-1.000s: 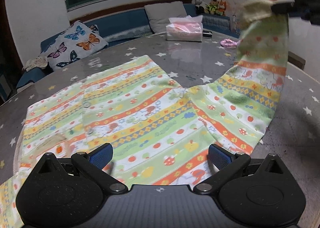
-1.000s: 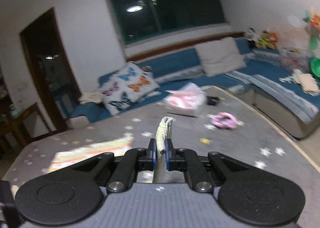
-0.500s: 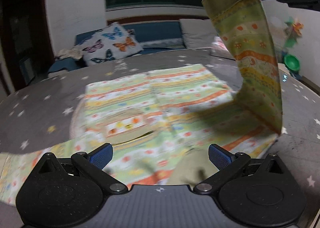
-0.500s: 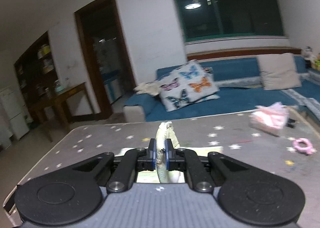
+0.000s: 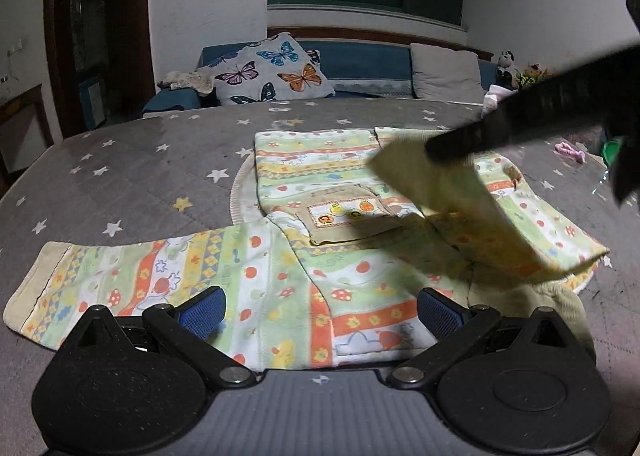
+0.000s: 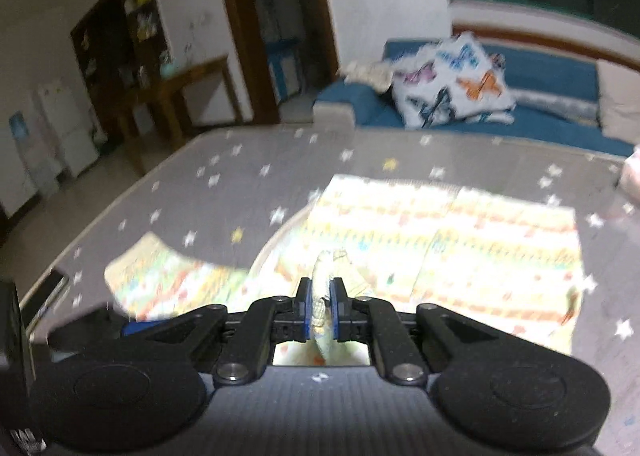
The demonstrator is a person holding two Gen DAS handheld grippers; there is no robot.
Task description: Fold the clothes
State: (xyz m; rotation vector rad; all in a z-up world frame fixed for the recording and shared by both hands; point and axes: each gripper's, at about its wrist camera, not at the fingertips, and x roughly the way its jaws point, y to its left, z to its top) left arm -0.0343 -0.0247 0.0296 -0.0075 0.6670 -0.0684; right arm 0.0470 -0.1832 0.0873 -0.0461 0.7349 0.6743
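Striped shirt (image 5: 340,216) flat on starry table (image 5: 120,160), right gripper (image 6: 320,306) clamping raised sleeve (image 5: 480,216), left gripper (image 5: 320,308) jaws spread, empty.

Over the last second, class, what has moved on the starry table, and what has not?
The right gripper, shut on the sleeve throughout, has carried it from high at the right across and down over the shirt. The left gripper stays open and empty above the near edge; the other sleeve still lies flat.

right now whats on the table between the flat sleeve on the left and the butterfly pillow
Only bare star-print table cover lies between the flat sleeve and the butterfly pillow; the left wrist view shows it.
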